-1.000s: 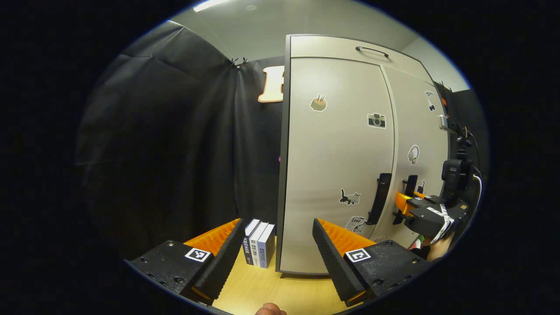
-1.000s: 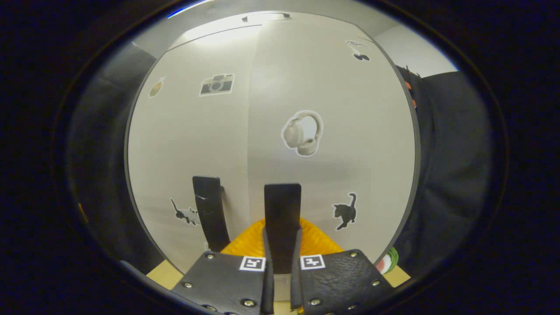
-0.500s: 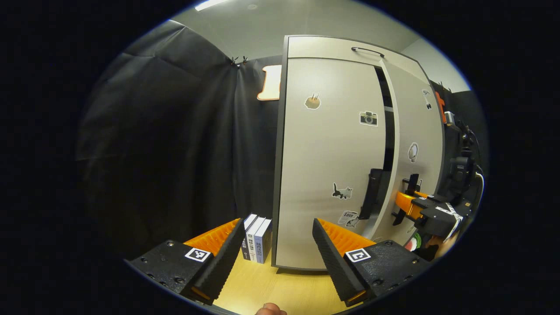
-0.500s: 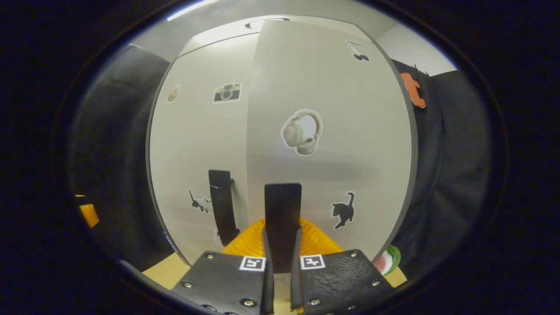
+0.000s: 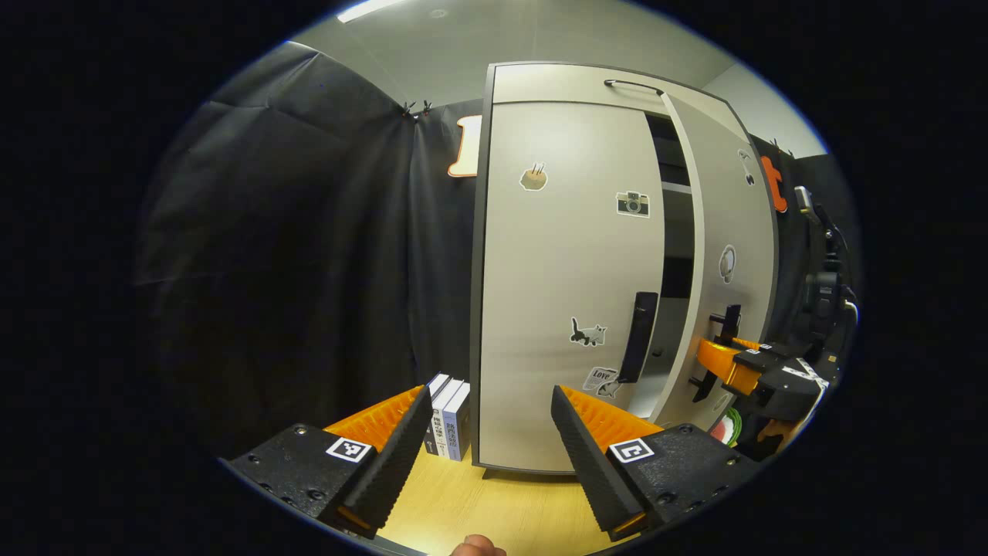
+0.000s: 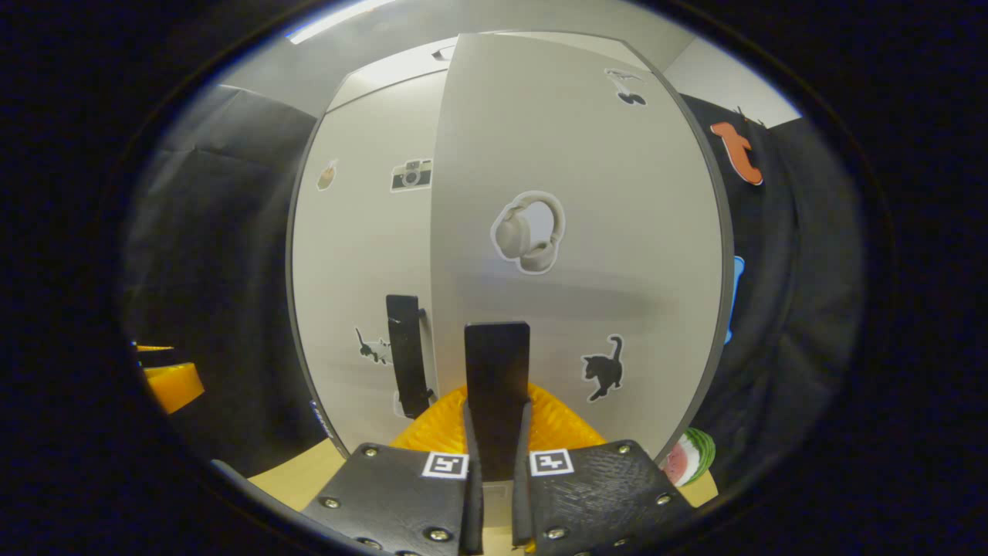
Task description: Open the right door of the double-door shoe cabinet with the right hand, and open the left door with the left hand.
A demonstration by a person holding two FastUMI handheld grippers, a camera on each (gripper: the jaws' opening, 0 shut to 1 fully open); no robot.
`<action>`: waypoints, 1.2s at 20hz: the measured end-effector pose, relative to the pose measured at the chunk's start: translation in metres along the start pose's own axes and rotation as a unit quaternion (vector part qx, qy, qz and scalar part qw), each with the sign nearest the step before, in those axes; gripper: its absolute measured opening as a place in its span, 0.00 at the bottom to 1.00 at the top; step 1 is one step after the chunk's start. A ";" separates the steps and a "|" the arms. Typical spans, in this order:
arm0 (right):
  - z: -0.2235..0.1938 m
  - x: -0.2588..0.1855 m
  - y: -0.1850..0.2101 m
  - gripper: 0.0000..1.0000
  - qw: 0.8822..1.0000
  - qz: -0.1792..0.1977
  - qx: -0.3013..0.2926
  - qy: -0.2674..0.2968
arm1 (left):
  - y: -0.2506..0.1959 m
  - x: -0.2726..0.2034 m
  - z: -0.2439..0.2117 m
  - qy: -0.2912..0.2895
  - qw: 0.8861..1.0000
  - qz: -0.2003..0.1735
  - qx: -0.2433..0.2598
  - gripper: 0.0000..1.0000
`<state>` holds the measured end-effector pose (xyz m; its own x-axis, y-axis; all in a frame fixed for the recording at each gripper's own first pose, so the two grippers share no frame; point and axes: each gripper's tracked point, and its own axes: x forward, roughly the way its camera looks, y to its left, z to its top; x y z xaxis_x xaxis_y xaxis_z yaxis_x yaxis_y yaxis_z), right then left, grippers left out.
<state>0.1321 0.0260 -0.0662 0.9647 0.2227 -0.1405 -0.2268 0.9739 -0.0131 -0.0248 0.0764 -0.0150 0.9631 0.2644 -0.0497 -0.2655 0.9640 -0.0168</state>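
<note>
Shoe cabinet, standing right of centre in the left gripper view on a wooden tabletop. Right door swung partly out, a dark gap with shelves showing between the two doors at upper right of the left gripper view. Right gripper clenched on the right door handle, bottom centre of the right gripper view, both fingers pressing its sides. Left door flush and shut, its handle untouched at centre right. Left gripper released, jaws wide apart at the bottom of its own view, well short of the cabinet, books just behind.

Step in hand, by judgement: pulling the right door open, roughly partway through its swing. Next: carry the pull along the hinge arc without twisting off the handle, then bring the open left gripper up and rightward, straddle the left handle, close, and draw outward.
</note>
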 end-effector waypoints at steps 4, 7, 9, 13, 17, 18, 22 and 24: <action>-0.001 -0.007 -0.001 0.15 1.000 0.029 0.000 0.002 | -0.012 -0.004 -0.004 0.005 1.000 0.012 -0.001 0.96; -0.004 -0.015 -0.002 0.15 0.999 0.051 -0.001 0.003 | -0.026 -0.007 -0.007 0.009 1.000 0.018 -0.002 0.96; -0.003 -0.018 -0.002 0.15 0.998 0.064 -0.003 0.005 | -0.035 -0.011 -0.008 0.009 1.000 0.021 -0.001 0.96; -0.005 -0.028 -0.005 0.15 0.996 0.093 -0.001 0.008 | -0.050 -0.019 -0.009 0.009 1.000 0.030 0.002 0.96; -0.006 -0.043 -0.010 0.15 0.991 0.134 0.004 0.008 | -0.065 -0.028 -0.010 0.008 0.999 0.041 0.002 0.96; -0.007 -0.047 -0.012 0.15 0.989 0.145 0.006 0.008 | -0.070 -0.030 -0.010 0.008 0.999 0.043 0.002 0.96; -0.007 -0.059 -0.020 0.15 0.982 0.188 0.007 0.008 | -0.087 -0.040 -0.013 0.010 0.999 0.052 0.001 0.96; -0.006 -0.063 -0.023 0.15 0.978 0.208 0.011 0.008 | -0.094 -0.046 -0.016 0.011 0.998 0.055 0.001 0.96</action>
<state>0.0761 -0.0106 -0.0630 0.7874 0.5992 -0.1447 -0.5959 0.8000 0.0702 -0.0444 -0.0267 -0.0272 0.9270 0.3679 -0.0722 -0.3695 0.9292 -0.0088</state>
